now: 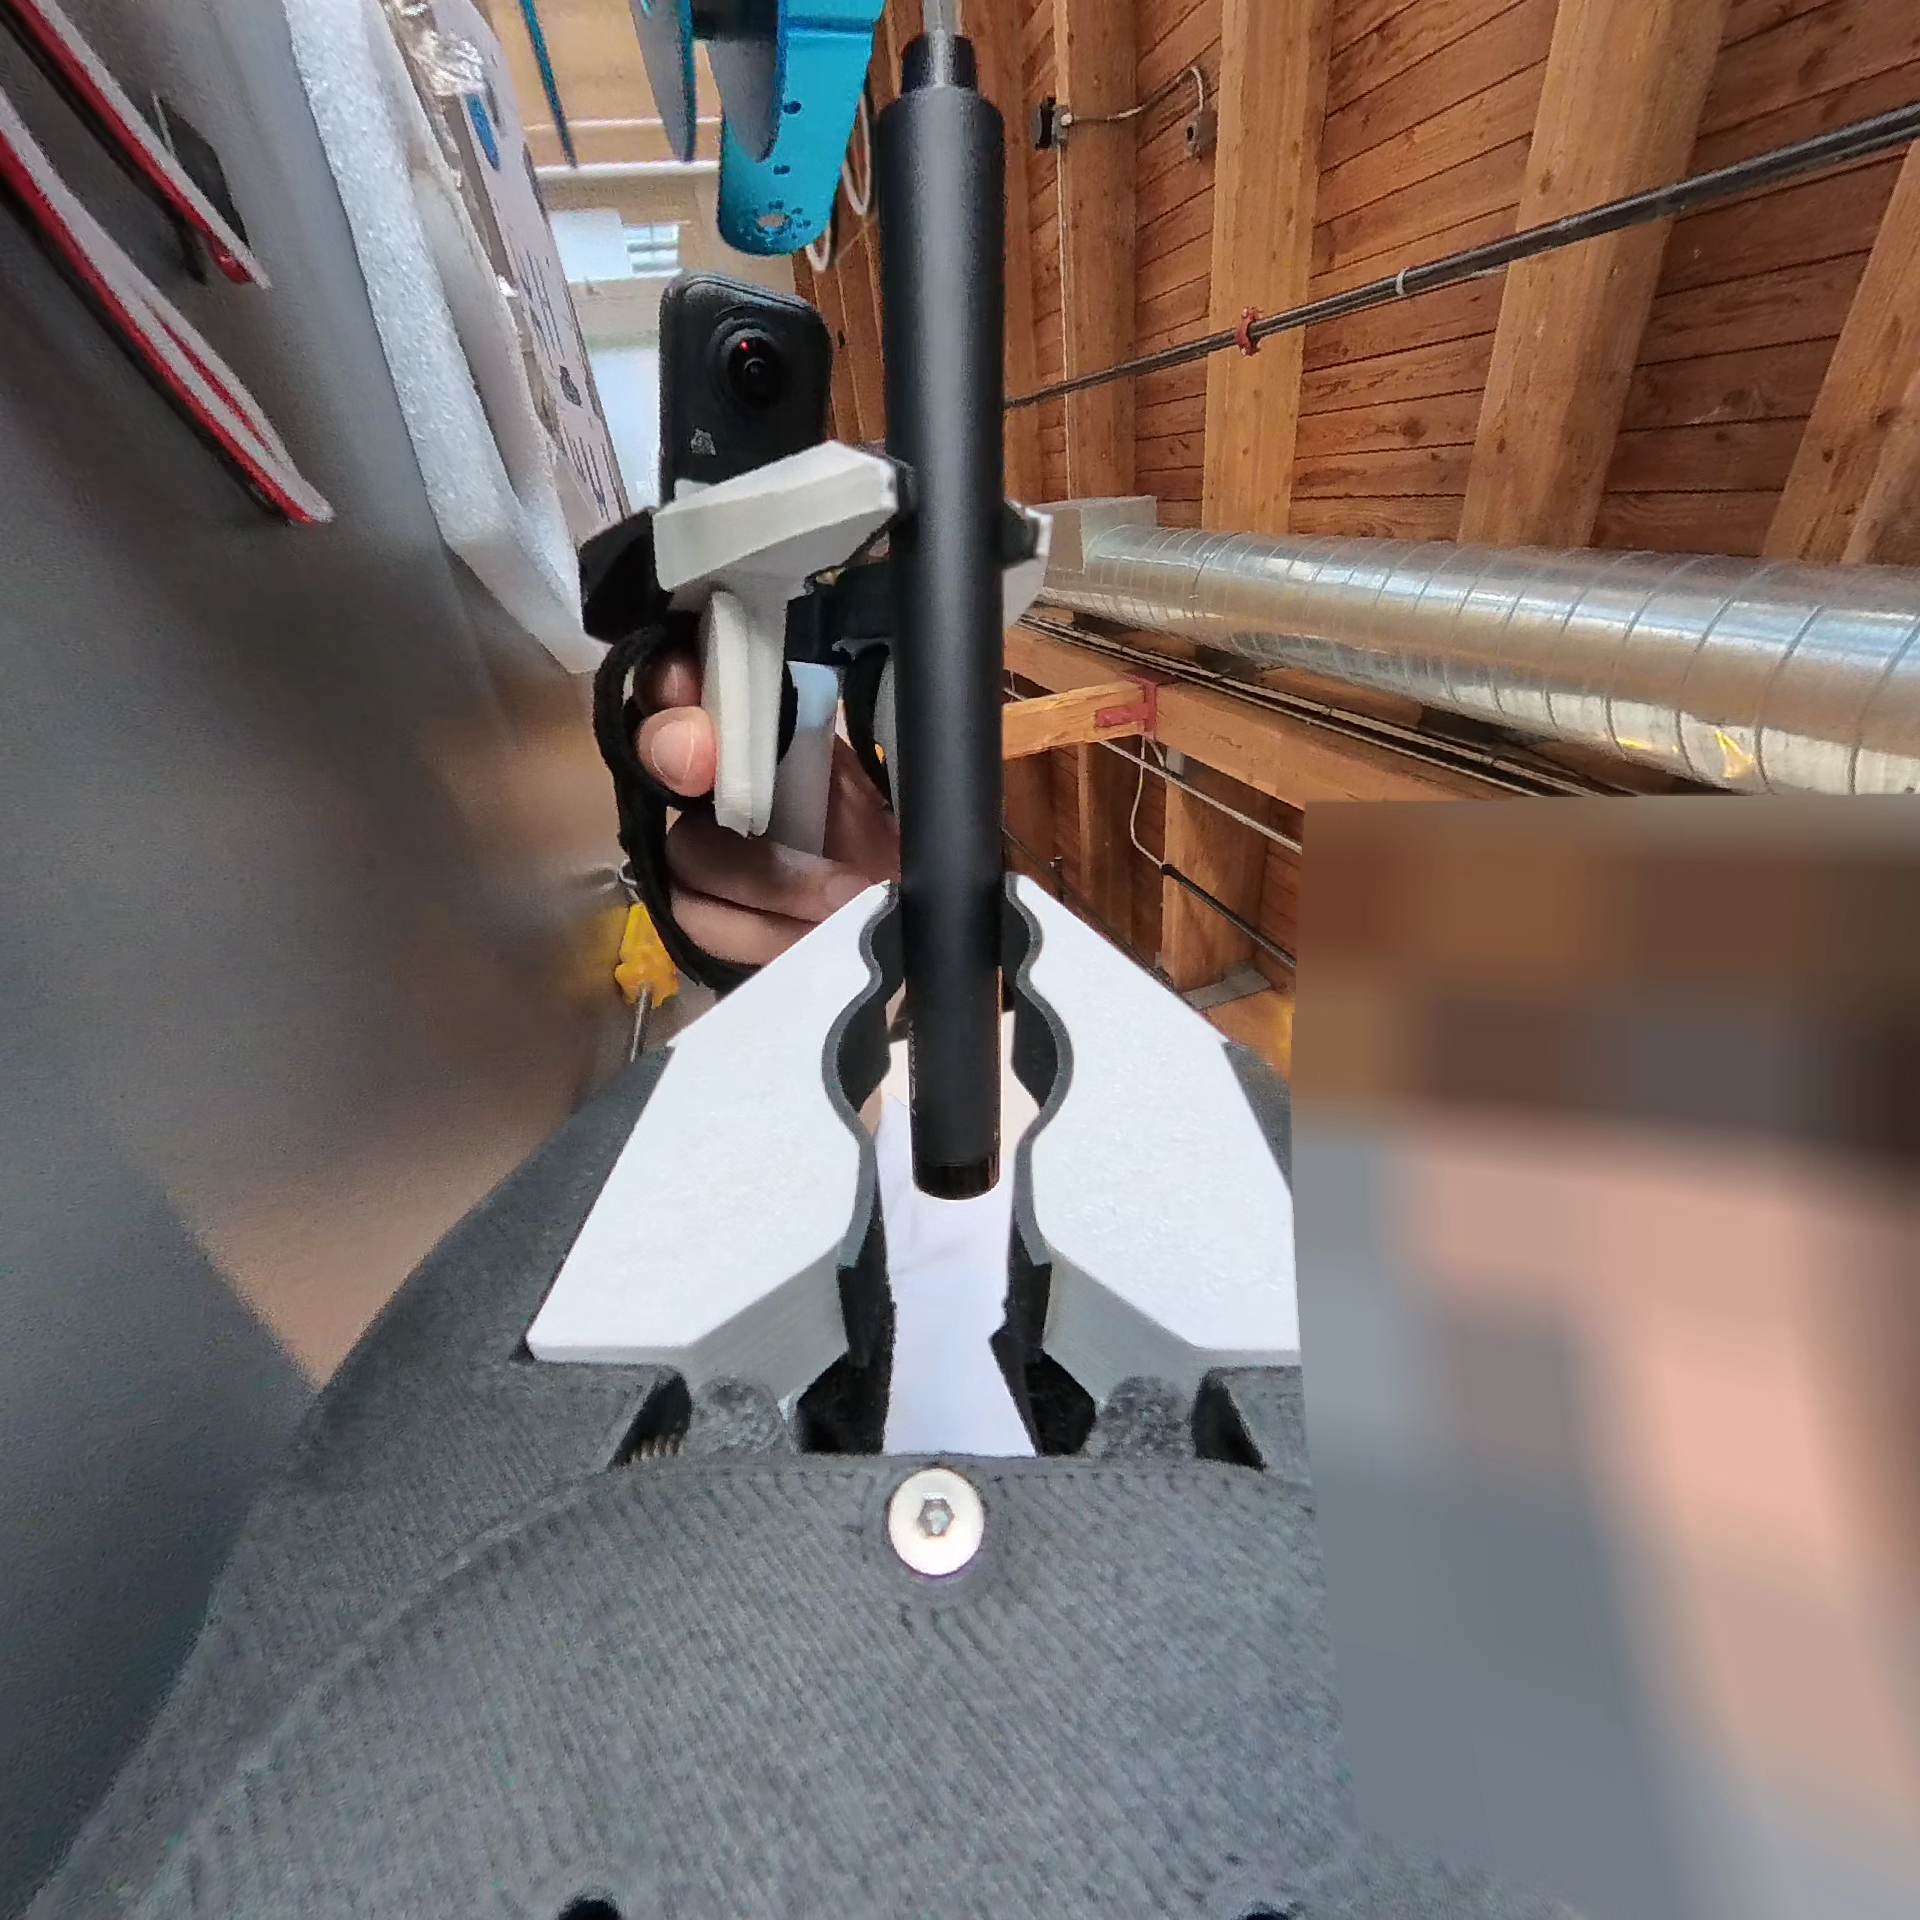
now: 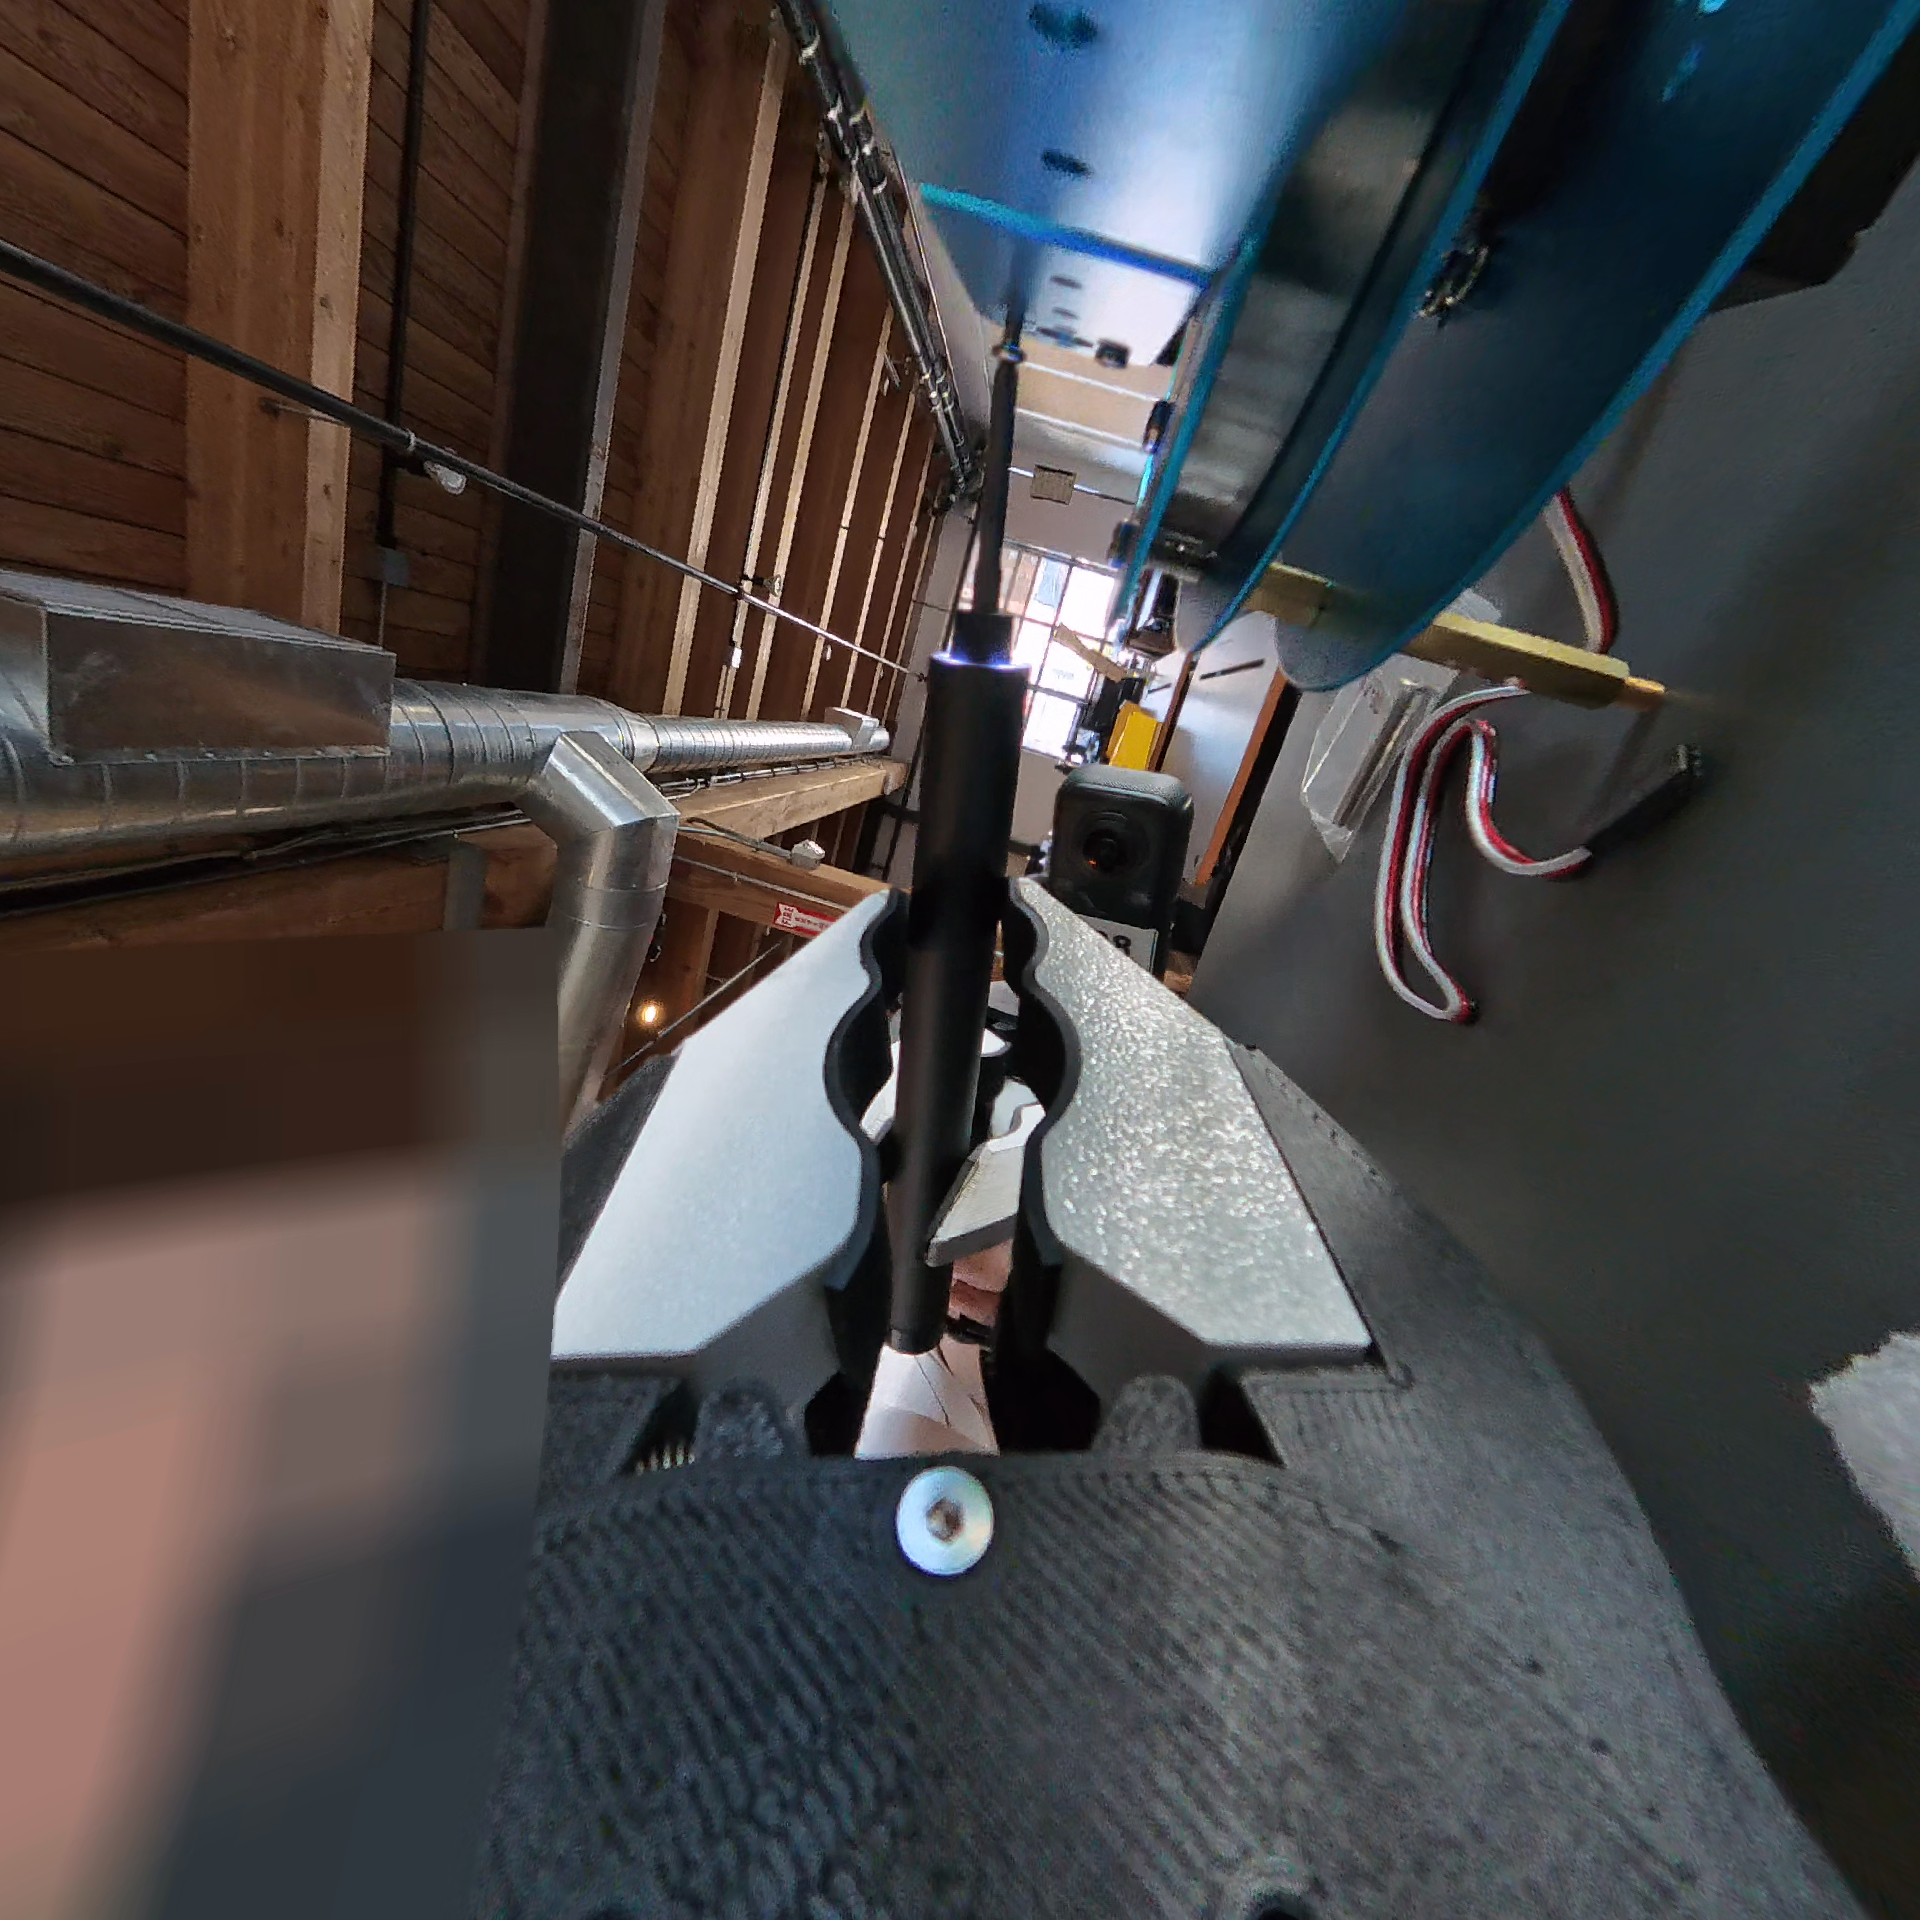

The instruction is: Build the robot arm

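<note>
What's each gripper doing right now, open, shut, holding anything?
Left gripper: shut on the black rod, near its lower end.
Right gripper: shut on the same black rod, higher up it.

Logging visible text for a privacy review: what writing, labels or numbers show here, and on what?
White panel, left wrist view: blue marks, too blurred to read.
Black camera: small pale logo, no words.
Red-and-white sign on a beam: too small to read.
White label under the second camera: partly hidden, not quoted here.
Black rod: no writing.
</note>
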### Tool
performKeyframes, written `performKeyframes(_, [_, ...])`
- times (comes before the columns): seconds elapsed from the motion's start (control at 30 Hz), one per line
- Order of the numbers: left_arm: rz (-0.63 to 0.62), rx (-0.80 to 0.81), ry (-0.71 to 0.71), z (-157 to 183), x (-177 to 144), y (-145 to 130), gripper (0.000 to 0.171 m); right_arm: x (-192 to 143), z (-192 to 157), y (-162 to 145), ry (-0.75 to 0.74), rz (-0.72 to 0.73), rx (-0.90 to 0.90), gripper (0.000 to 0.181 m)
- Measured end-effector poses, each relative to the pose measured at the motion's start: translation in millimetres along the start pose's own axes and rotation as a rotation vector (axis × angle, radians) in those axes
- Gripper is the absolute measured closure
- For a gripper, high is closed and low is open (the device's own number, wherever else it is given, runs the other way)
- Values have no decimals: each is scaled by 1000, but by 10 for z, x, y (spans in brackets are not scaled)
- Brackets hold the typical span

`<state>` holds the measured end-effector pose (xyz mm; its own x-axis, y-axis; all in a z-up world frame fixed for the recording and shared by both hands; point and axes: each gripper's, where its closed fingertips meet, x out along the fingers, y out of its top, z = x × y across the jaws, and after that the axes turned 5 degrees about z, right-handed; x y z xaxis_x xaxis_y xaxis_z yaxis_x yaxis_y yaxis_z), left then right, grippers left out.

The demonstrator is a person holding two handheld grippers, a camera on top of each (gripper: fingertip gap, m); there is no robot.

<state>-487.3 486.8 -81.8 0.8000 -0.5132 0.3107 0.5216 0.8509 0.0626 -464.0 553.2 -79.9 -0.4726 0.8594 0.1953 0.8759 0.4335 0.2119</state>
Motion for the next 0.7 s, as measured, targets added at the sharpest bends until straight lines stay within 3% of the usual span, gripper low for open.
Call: performKeyframes(0.7, [-54, -58, 10, 9, -59, 32, 155, 37, 15, 8, -18, 40, -14, 165])
